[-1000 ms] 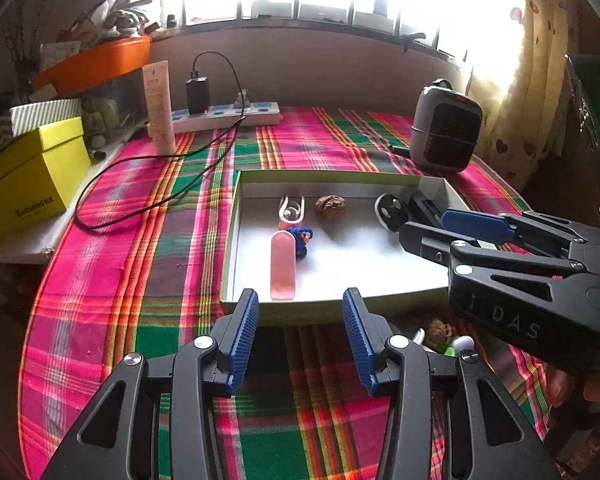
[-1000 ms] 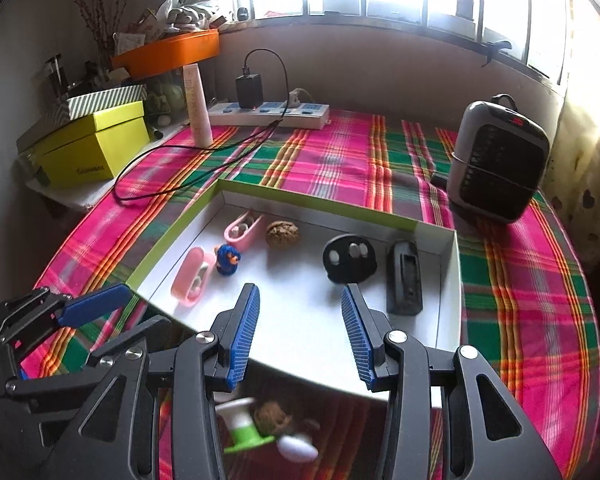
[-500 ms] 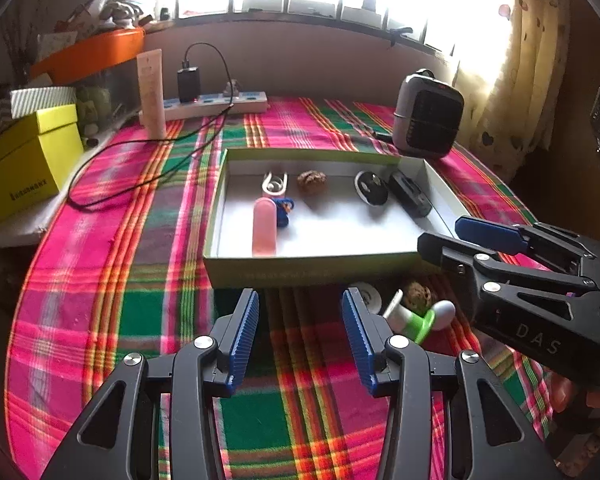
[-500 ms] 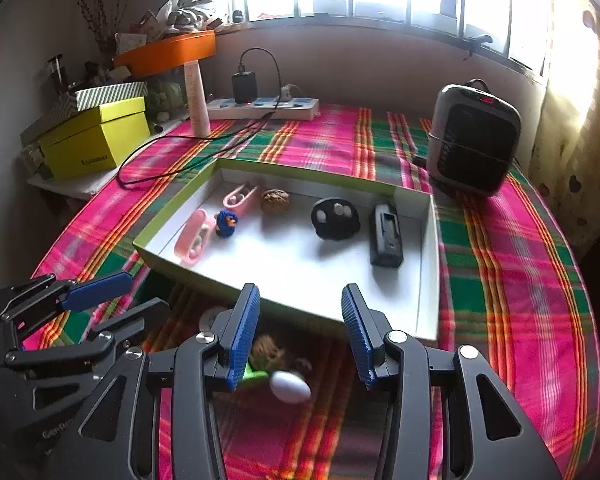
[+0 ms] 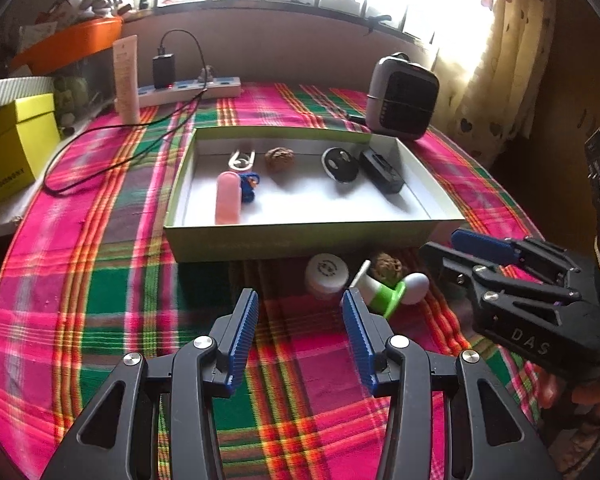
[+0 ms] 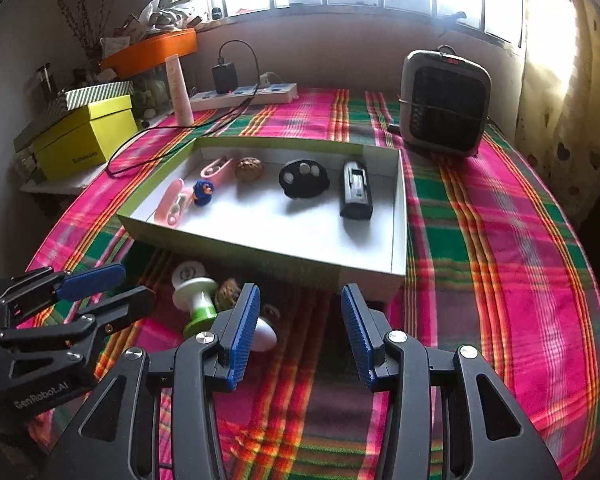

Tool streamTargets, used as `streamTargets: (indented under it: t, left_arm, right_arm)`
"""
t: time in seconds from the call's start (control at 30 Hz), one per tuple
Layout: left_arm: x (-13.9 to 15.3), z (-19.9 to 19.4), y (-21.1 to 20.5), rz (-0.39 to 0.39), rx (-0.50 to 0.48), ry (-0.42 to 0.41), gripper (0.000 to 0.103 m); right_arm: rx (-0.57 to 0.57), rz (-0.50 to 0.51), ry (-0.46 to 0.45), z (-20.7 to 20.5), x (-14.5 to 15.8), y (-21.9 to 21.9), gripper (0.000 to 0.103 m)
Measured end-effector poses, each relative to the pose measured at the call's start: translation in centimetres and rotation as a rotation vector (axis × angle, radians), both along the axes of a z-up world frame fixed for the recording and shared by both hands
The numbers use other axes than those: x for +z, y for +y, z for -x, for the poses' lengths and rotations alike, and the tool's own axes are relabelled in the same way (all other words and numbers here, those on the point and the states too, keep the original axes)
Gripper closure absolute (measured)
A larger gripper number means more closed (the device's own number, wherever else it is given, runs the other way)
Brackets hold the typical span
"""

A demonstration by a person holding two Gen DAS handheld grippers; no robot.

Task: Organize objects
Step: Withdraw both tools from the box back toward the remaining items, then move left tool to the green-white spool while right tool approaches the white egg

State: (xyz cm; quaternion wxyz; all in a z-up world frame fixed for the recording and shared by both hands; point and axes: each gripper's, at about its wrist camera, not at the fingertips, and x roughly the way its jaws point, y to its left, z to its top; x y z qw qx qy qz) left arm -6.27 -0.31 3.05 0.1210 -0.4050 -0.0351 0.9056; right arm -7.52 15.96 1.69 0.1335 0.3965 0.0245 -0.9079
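My left gripper (image 5: 300,336) jaws wide apart, empty. My right gripper (image 6: 296,332) same. Both above desk (image 5: 100,280), near green-white toy (image 5: 384,294), walnut (image 5: 386,266) before tray (image 5: 300,236).

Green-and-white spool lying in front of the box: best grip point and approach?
Grip the spool across its narrow white-and-green waist, probably from above, jaws straddling it between the wider end discs. It lies on its side, so the discs should block slipping. The walnut sits close behind, so keep fingers clear; the left gripper is nearest and open.
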Motion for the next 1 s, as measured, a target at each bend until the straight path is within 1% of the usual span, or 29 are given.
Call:
streamTargets:
  t: [0.07,0.17,0.4,0.57,0.77,1.0]
  left_arm:
    - [0.1,-0.1,0.2,-0.008,-0.013,0.001,0.056]
    - [0.1,-0.2,0.9,-0.01,-0.038,0.003,0.055]
    - [-0.1,-0.2,2.1,-0.012,-0.078,0.0,0.055]
    - [-0.1,-0.1,2.9,0.002,-0.106,0.004,0.055]
    - [-0.3,0.5,3.7,0.026,-0.123,0.003,0.055]
    - [-0.7,1.1,4.2,0.039,-0.118,0.0,0.055]
  right_arm:
    - [-0.002,0.006,-0.004,-0.2,-0.1,0.2,0.059]
    - [-0.01,0.005,-0.004,-0.4,-0.3,0.5,0.059]
    - [-0.029,0.009,-0.014,-0.7,-0.6,1.5,0.059]
    - [-0.05,0.018,-0.019,-0.8,-0.8,2.3,0.059]
    - [-0.056,0.023,-0.024,-0.8,-0.9,2.8,0.059]
    - [-0.059,0.027,-0.031,-0.7,-1.1,3.1,0.059]
